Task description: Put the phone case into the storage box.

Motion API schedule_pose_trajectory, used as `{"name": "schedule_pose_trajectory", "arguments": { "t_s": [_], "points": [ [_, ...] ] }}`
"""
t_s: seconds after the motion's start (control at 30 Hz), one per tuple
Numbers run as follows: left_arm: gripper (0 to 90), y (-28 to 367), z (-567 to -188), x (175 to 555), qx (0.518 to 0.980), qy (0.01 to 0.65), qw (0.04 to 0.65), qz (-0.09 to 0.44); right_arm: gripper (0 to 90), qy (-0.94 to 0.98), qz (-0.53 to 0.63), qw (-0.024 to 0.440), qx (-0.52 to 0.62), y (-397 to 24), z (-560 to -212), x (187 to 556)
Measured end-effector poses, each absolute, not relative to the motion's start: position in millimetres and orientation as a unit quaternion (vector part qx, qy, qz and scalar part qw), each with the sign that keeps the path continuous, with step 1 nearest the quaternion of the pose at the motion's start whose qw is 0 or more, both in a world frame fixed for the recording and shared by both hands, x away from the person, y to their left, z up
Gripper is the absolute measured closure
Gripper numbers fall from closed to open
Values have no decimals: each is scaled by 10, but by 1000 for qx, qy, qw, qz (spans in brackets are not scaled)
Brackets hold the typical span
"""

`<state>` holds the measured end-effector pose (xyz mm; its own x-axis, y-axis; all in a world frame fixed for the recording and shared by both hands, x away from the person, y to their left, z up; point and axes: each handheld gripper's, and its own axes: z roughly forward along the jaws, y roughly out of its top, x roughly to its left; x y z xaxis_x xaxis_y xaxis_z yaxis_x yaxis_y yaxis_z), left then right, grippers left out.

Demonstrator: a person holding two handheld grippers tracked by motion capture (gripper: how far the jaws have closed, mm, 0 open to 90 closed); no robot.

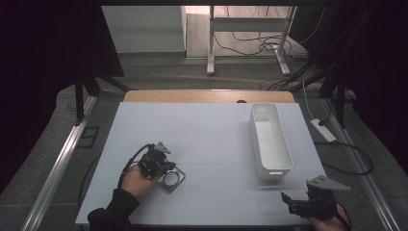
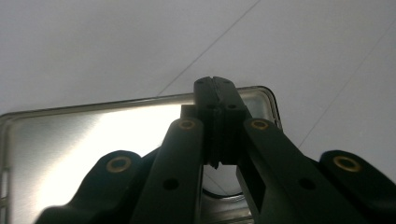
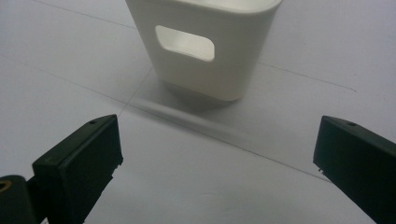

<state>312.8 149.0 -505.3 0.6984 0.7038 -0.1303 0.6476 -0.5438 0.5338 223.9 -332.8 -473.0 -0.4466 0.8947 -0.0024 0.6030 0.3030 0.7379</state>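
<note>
1. Desk (image 1: pixel 207 144): pale grey-white top with faint seam lines. A strip of wood shows along its far edge. Dark floor with cables beyond it.

2. White bin (image 1: pixel 270 140): long, narrow and open-topped, upright on the right half of the desk, long side running away from the person. In the right tongs view its near end wall (image 3: pixel 205 46) shows a rounded handle slot. It casts a soft shadow on the desk in front of it.

3. Metal tray (image 1: pixel 173 179): small, flat, shiny, with rounded corners and a round ring feature at its middle. It lies on the desk left of centre, near the front edge, well apart from the bin. In the left tongs view its polished surface (image 2: pixel 93 135) reflects light strongly, and its raised rim runs along the far side.

4. Left tongs (image 1: pixel 159 162): held in the left hand (image 1: pixel 136 181), which wears a dark sleeve, cable trailing back. They are tilted down over the tray. In the left tongs view the tips (image 2: pixel 214 100) are pressed together at the tray's far right rim. Jaws fully closed. Whether the rim is pinched between the tips I cannot tell.

5. Right tongs (image 1: pixel 294 204): at the desk's front right corner, near the bin's near end. Jaws spread wide with bare desk between them (image 3: pixel 215 158), gripping nothing.
</note>
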Motion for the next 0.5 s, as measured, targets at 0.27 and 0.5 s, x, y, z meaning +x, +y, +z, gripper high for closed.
{"name": "schedule_pose_trajectory", "arguments": {
  "t_s": [0.27, 0.5],
  "points": [
    [888, 1441, -5215, 3122, 885, 381, 266, 35, 6, 779, 341, 213, 480, -3326, -4730, 2239],
    [888, 1426, -5227, 3122, 883, 384, 266, 38, 7, 780, 341, 213, 480, -3326, -4731, 2241]
  ]
}}
